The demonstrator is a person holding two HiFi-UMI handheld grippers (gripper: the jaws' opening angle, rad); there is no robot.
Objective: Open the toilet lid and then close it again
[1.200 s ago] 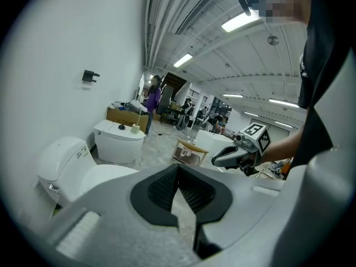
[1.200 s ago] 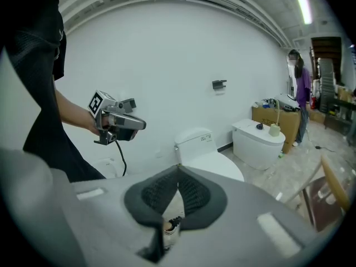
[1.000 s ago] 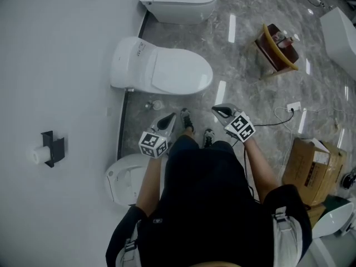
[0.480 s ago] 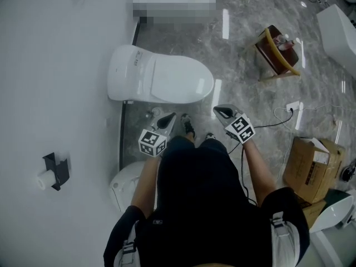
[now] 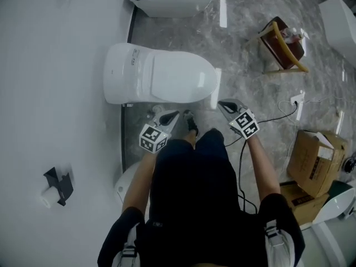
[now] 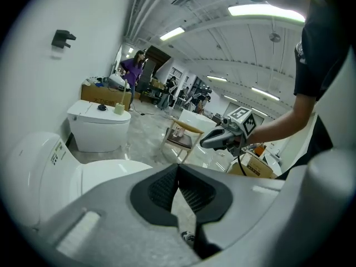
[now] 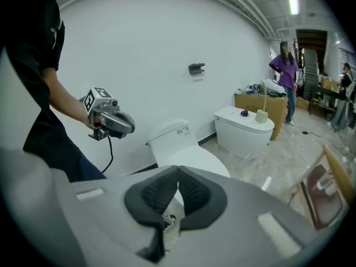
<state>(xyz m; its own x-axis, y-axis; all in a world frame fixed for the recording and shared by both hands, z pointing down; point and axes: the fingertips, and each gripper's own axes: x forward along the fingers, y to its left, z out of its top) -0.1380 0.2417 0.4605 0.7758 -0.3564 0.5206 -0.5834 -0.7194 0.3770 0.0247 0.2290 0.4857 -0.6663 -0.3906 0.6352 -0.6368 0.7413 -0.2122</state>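
Your left gripper [image 5: 171, 116] and right gripper [image 5: 226, 104] — the 2 of them — have the jaws pressed together, with nothing between. Both hang near the white toilet [image 5: 119, 74]; its lid [image 5: 181, 78] lies down closed, just ahead of them, not touched.

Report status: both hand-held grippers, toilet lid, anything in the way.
Left hand-held gripper shut, empty. Right hand-held gripper shut, empty. Toilet lid down, neither gripper touching it. Nothing lying on the lid.

Bright ceiling strips, floor [image 5: 245, 54] glare, fisheye edges.
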